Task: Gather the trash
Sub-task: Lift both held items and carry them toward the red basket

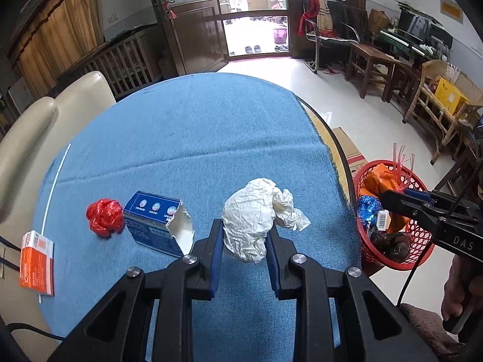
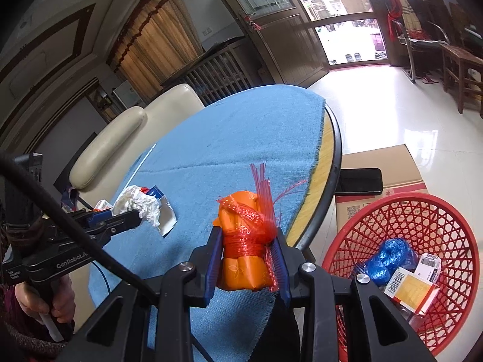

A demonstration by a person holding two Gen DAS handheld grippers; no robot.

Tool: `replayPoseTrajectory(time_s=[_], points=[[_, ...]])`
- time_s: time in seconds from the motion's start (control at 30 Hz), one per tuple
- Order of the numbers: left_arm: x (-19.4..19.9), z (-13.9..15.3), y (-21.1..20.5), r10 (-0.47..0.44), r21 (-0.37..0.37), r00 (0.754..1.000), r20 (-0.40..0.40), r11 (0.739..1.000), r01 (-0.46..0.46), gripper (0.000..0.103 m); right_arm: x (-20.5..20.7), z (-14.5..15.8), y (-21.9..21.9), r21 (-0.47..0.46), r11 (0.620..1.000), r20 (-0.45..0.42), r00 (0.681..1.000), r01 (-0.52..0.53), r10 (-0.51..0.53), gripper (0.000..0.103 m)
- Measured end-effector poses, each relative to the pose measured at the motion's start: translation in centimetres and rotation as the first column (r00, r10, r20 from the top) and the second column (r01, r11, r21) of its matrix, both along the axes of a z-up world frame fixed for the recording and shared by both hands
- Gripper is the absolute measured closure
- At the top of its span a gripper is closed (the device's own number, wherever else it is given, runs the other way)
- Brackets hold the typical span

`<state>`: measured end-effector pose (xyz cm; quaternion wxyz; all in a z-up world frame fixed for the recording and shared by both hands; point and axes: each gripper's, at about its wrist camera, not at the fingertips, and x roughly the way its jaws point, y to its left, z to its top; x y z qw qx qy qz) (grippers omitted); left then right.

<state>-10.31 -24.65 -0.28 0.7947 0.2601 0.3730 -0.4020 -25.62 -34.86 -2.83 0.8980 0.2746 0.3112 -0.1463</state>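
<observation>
L hand-held gripper [image 1: 244, 235] was clamped on a crumpled white paper wad [image 1: 256, 214], held just above the blue-cloth-covered round worktop [image 1: 187, 138]. R hand-held gripper [image 2: 247, 259] was clamped on an orange plastic bundle wrapped in red mesh netting [image 2: 244, 241], over the worktop edge, w/ the red plastic lattice basket [image 2: 422, 211] beside it on the floor. Still on the cloth: red crumpled foil ball [image 1: 104, 217], torn blue-and-white carton [image 1: 157, 223], orange-and-white small box [image 1: 37, 262].
</observation>
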Motion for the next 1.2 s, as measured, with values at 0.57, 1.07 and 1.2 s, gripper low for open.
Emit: replayPoseTrajectory(time_s=[0.57, 1.07, 1.2], points=[[-2.2, 1.0, -2.1, -0.061, 0.005, 0.997, 0.044, 0.998, 0.061, 0.075, -1.6, 0.2, -0.4, 0.008, 0.999, 0.001, 0.999, 0.037, -0.037, 0.068], [-4.3, 1.0, -4.7, -0.136, 0.015, 0.989, 0.055, 0.991, 0.135, 0.075, -3.3, 0.0, -1.2, 0.015, 0.997, -0.002, 0.997, 0.079, -0.079, 0.068], [-4.7, 0.9, -5.4, -0.156, 0.02, 0.986, 0.052, 0.988, 0.155, 0.075, -3.7, -0.1, -1.5, 0.021, 0.995, -0.006, 0.996, 0.095, -0.094, 0.068]])
